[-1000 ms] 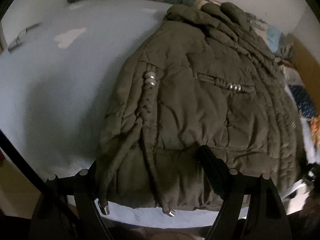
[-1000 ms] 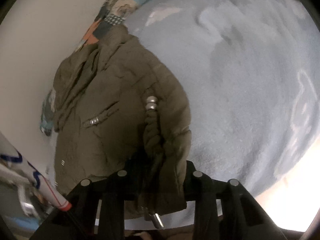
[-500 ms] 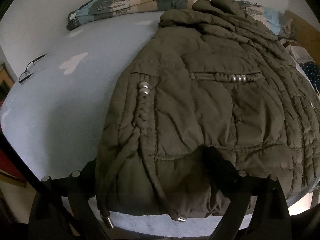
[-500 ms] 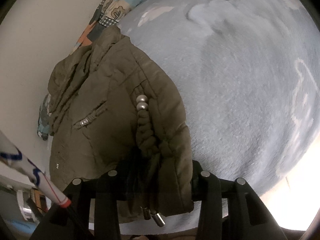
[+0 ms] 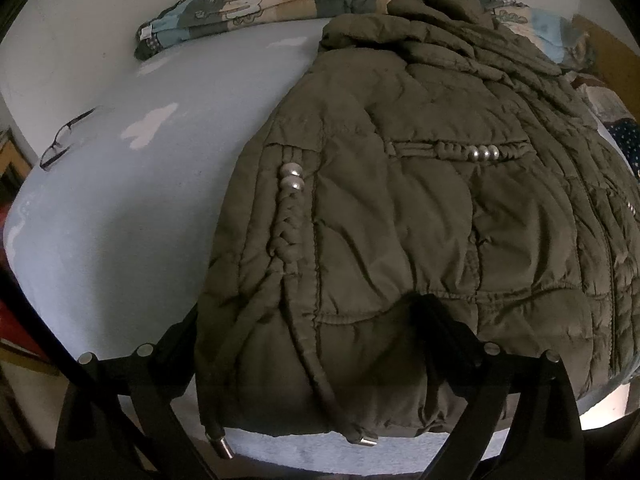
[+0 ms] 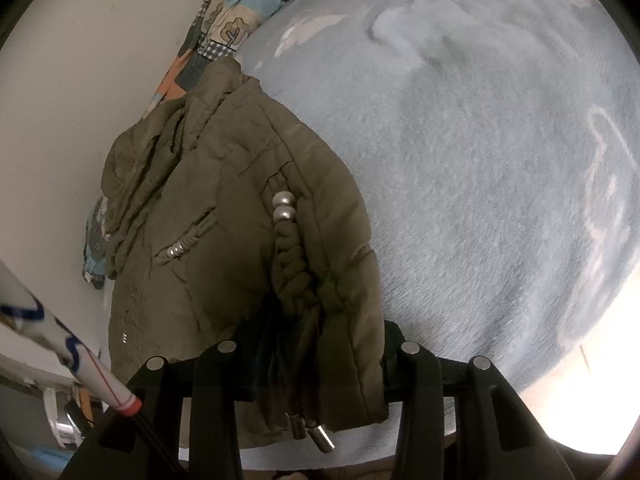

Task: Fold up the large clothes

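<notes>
Here both grippers angled down; left gripper (image 5: 308,332) jaws opening around jacket (image 5: 400,220) hem, right gripper (image 6: 316,344) jaws clamped on it.

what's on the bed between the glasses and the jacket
Nothing: in the left wrist view only bare light blue blanket lies between the glasses at the left and the olive jacket.

Dim, sharp fisheye views; edges bowed, black corners; lower-right glare.
</notes>
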The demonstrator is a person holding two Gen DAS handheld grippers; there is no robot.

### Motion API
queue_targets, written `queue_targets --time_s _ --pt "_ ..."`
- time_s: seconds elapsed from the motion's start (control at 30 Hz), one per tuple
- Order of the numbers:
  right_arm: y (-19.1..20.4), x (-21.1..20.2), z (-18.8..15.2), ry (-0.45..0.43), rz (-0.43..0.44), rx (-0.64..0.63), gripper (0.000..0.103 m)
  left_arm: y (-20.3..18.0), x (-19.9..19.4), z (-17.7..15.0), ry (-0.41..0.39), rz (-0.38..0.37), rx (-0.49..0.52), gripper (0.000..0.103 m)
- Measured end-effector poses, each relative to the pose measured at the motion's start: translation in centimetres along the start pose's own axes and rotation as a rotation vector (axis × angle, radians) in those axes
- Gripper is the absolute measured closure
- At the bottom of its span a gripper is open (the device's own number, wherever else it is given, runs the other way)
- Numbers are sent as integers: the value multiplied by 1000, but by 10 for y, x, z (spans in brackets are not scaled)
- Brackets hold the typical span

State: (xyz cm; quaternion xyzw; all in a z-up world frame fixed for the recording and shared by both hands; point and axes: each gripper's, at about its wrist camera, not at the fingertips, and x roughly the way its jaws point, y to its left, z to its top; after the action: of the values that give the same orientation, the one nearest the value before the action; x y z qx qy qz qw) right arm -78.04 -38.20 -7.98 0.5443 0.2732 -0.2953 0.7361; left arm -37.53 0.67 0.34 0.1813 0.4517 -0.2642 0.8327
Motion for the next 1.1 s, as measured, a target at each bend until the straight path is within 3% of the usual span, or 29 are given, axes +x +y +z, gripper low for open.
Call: queue_targets --time_s 0.07,0.3,0.53,0.73,0.8,0.97,1.07,1.1 --pt "0 0 1 8 2 -1 60 -2 -2 -1 -12 10 20 5" --pt "-6 -2 6 40 23 28 60 -6 -12 -2 -40 -12 48 22" --pt "2 -1 5 51 -11 -3 58 -9 -17 -2 -65 -16 56 30" --pt "13 -8 1 7 -2 -68 80 -9 -28 0 -110 -36 61 48" --pt "17 -12 0 -14 1 -87 82 -7 -31 0 -127 -25 58 62" --pt "25 -14 -2 -32 -19 -127 83 -4 -28 -1 -112 -24 50 62" --pt "24 -11 -2 -27 -26 -119 83 -5 -22 -1 -87 -17 51 45" --pt "23 -10 -2 -24 -28 -114 83 -6 -20 -2 -81 -14 50 45"
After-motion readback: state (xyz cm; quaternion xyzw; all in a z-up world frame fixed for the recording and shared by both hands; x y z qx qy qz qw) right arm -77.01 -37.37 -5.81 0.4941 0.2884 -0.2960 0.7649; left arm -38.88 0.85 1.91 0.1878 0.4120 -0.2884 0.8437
